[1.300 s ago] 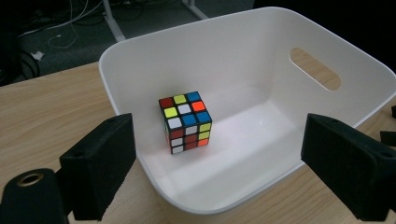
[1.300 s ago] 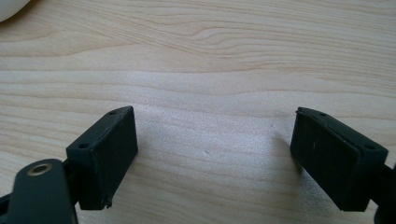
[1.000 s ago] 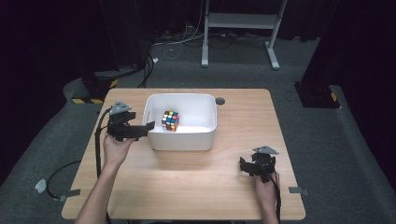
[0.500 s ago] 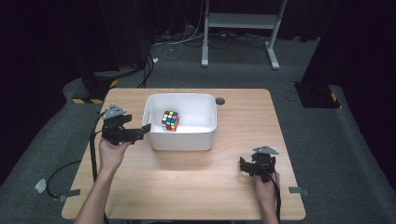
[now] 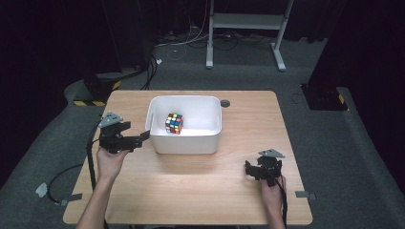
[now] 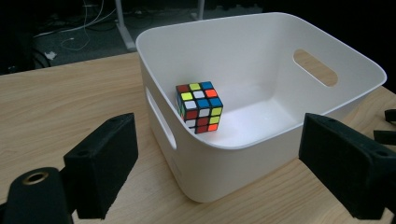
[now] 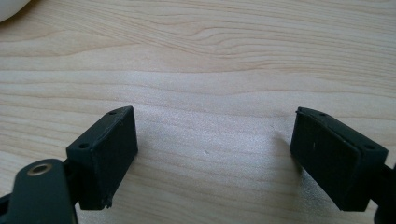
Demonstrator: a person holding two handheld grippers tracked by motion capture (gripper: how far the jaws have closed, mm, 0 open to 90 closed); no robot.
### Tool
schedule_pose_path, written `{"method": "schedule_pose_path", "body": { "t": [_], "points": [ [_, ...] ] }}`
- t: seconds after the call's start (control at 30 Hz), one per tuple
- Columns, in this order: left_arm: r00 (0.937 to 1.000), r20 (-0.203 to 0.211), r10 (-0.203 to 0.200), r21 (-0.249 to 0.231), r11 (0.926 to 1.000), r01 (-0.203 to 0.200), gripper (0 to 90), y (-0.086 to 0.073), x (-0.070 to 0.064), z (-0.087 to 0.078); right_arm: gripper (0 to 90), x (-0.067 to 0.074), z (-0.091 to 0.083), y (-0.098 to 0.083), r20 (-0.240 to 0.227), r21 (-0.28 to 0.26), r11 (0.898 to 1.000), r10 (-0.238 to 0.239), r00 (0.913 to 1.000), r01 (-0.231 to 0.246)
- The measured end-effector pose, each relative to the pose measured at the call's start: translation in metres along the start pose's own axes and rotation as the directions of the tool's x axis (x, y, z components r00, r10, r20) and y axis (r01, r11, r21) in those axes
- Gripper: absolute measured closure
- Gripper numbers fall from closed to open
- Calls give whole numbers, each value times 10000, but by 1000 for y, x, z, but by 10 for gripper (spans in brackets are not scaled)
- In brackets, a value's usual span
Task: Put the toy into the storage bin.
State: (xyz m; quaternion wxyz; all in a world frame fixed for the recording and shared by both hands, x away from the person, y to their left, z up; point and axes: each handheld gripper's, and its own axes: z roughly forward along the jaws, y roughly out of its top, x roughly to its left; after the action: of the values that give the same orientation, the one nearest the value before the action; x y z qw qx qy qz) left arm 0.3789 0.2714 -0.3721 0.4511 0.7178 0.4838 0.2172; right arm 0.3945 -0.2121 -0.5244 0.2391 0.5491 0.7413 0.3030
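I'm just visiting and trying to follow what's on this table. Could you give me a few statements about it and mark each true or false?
1. The puzzle cube sits inside the white bin. True.
2. The left gripper grips the cube. False: its fingers are spread, empty, outside the bin.
3. The right gripper is open above bare table. True.
4. The bin lies on its side. False: it stands upright.

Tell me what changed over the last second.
The left gripper pulled back slightly from the white bin toward the person, jaws open, holding nothing. The puzzle cube stayed in the bin, the bin kept its place, and the right gripper stayed open, low over the table.
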Motion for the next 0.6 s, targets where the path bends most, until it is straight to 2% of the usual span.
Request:
{"method": "schedule_pose_path", "body": {
  "t": [0.6],
  "points": [
    [9999, 128, -53, -118, 9999, 54, 130, -13, -2, -8, 145, 0, 0, 0, 3, 0, 10000, 5, 10000, -5]
  ]
}}
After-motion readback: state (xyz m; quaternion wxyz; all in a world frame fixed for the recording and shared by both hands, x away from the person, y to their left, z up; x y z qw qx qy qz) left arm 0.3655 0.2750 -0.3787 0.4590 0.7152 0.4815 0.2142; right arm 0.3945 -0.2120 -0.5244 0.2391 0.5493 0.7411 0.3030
